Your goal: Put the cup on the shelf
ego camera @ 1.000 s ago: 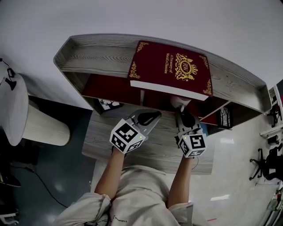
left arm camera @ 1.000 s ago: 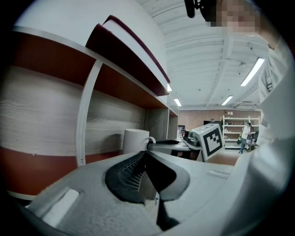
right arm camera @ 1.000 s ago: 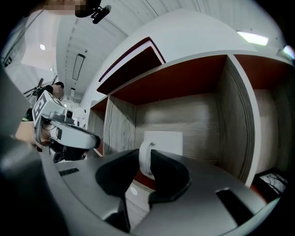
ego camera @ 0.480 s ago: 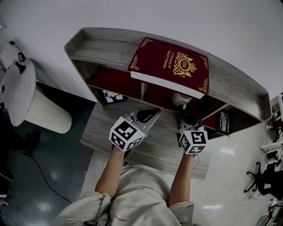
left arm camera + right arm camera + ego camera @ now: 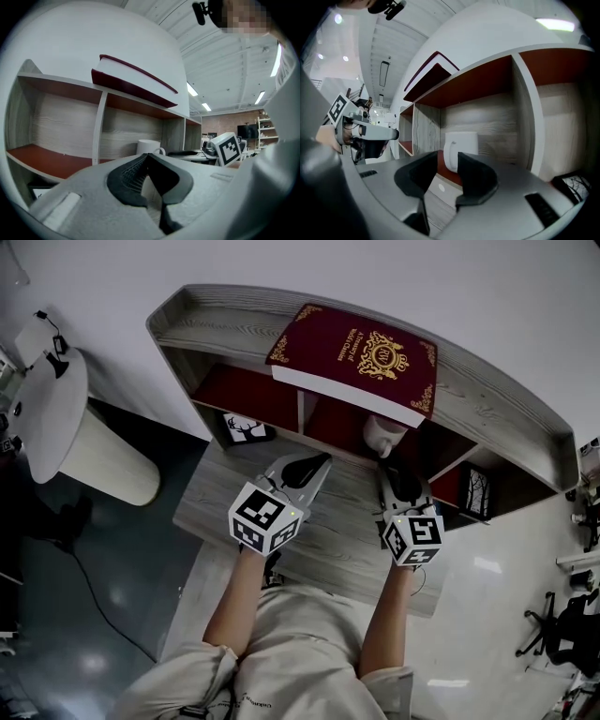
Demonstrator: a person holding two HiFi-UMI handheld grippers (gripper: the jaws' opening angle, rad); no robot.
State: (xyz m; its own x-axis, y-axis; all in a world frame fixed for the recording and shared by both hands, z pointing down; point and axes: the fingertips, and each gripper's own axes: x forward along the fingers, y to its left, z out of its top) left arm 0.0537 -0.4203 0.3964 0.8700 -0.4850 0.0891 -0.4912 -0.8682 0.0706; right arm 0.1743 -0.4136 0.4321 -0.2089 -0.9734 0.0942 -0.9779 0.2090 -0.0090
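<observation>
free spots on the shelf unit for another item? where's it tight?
Free: the left compartment, its red floor bare between the end wall and the divider; also the shelf top left of the book. Tight: the middle compartment, where the cup stands under the book's overhang.

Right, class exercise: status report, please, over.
Left gripper shut, empty. Right gripper open, jaws just opened, nothing between. Cup upright on shelf, ahead of right jaws. No obstruction seen.
</observation>
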